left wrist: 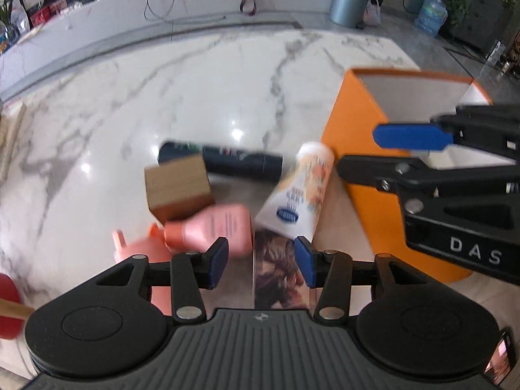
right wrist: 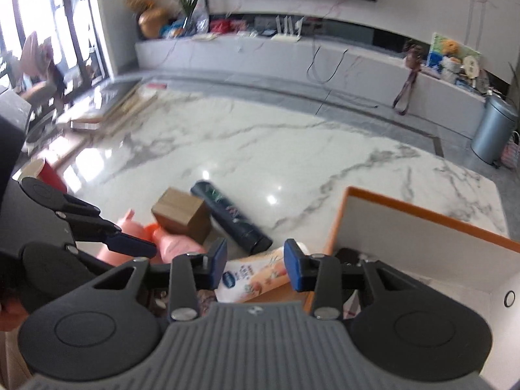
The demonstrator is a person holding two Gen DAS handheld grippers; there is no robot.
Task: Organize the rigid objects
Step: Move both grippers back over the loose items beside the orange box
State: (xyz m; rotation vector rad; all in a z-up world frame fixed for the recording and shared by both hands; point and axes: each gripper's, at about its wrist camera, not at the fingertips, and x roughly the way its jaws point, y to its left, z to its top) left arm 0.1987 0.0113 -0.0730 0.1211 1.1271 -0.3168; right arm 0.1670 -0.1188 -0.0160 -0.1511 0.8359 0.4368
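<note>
Down on the marble table [left wrist: 201,74], a cluster of items lies just left of the orange box [left wrist: 357,123]: a wooden block [left wrist: 177,183], a dark bottle [left wrist: 240,162] behind it, a pink bottle [left wrist: 221,227] in front, and a white tube [left wrist: 299,191] leaning by the box's near corner. The left gripper [left wrist: 261,256] hovers over the pink bottle and the tube, jaws parted, pressing nothing. The right gripper [right wrist: 255,266] hangs above the tube [right wrist: 256,279] at the box [right wrist: 422,247] edge, jaws likewise apart and empty.
</note>
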